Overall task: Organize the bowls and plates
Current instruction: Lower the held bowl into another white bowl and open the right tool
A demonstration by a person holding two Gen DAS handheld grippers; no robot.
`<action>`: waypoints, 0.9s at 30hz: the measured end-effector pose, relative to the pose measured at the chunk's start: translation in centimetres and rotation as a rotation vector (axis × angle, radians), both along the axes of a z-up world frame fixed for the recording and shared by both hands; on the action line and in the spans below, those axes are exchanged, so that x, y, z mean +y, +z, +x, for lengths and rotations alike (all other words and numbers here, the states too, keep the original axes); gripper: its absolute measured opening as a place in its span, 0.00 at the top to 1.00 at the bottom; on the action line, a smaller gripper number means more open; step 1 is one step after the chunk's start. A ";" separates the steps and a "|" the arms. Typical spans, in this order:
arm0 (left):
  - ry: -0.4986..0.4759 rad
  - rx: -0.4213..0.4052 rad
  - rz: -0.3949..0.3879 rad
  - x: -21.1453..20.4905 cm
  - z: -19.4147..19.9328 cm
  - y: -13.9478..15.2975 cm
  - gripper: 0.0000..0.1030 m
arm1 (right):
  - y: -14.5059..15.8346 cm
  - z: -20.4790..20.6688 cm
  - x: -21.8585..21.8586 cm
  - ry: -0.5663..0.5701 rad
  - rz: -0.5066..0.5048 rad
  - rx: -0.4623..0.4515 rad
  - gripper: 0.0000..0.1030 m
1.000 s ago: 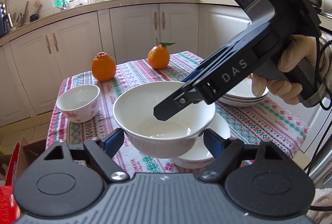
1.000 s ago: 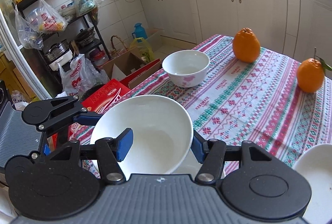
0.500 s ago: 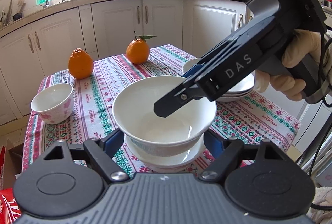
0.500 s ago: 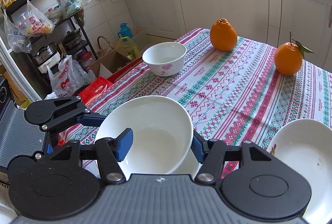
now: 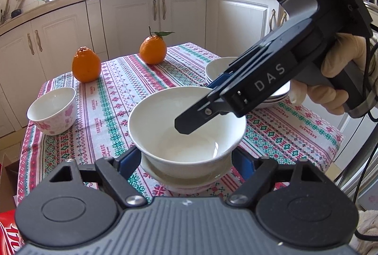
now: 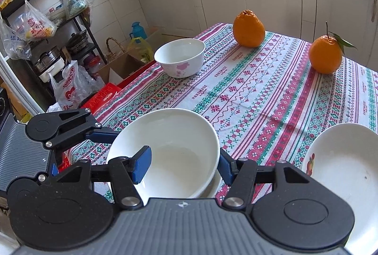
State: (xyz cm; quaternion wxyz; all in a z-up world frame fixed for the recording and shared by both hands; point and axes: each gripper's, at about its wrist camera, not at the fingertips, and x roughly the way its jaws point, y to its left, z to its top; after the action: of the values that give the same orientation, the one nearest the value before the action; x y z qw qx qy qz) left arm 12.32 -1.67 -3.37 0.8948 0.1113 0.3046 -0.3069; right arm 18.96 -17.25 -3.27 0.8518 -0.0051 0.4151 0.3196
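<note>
The white bowl (image 5: 186, 127) hides most of the lower bowl (image 5: 189, 180).

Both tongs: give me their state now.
Left tongs: closed on the large white bowl.
Right tongs: straddling that bowl's rim; grip cannot be told.

Large white bowl (image 5: 186, 127) upright, nested in second white bowl (image 5: 189, 178) at near table edge. Small floral bowl (image 5: 52, 110) upright, far-left. 3 stacked plates (image 5: 218, 67) right.
</note>
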 end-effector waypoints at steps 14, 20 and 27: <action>-0.004 0.012 -0.002 0.1 0.3 -0.4 0.19 | -0.4 0.3 0.2 -0.001 -0.013 0.007 0.37; -0.004 0.015 -0.006 0.2 0.3 -0.4 0.18 | -0.4 0.3 0.3 0.001 -0.018 0.003 0.37; -0.004 0.017 -0.008 0.2 0.4 -0.4 0.16 | -0.4 0.2 0.5 0.006 -0.031 -0.003 0.37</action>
State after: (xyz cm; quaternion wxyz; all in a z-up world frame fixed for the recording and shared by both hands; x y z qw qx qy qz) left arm 12.76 -1.45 -3.76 0.8918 0.1059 0.3110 -0.3110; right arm 19.20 -16.74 -3.65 0.8512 -0.0201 0.4189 0.3155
